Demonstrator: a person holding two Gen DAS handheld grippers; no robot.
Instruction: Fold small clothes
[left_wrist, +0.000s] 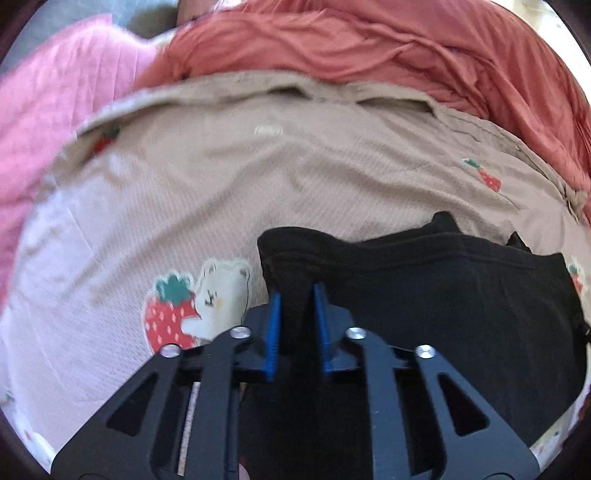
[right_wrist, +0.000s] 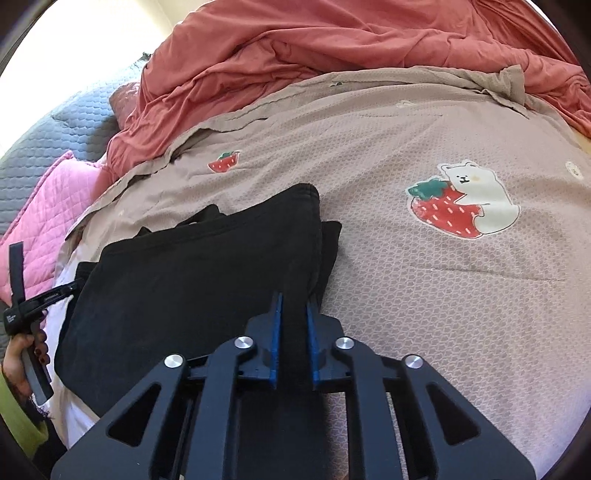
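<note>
Nearest, my left gripper and right gripper, blue-padded jaws each clamped on a near corner of the small black knit garment, apparently to lift that edge for folding. Garment lies on beige strawberry-and-bear bedspread. Far: rumpled coral quilt; far left: pink quilted pillow.

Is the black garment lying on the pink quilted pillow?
No, the black garment lies on the beige strawberry-print cover; the pink pillow sits apart.
</note>
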